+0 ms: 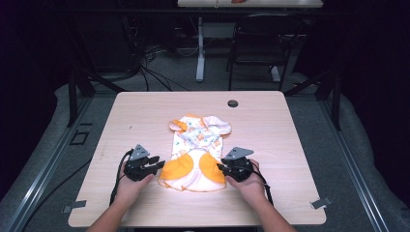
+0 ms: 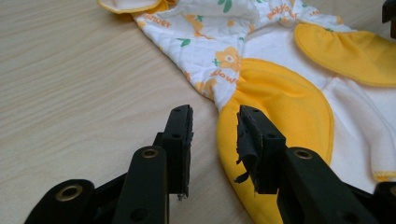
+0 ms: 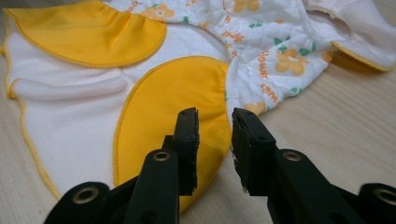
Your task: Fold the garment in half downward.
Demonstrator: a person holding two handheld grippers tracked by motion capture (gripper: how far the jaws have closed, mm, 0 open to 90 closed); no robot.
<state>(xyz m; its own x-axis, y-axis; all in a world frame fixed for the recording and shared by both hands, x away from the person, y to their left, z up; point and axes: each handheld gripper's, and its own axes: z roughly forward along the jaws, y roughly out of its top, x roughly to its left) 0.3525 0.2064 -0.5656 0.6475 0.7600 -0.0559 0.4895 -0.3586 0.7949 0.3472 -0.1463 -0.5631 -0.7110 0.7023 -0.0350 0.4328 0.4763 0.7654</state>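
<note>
Two grippers flank a small orange-and-white garment [image 1: 196, 152] lying mid-table, its long axis running from the near edge toward the far edge. The left gripper [image 1: 155, 163] sits just beside the garment's near-left orange panel [image 2: 275, 112], jaws parted and empty, straddling its hem. The right gripper [image 1: 222, 167], equally near, hovers released over the near-right orange panel [image 3: 177, 98]. Likely next: each pinches its own corner.
</note>
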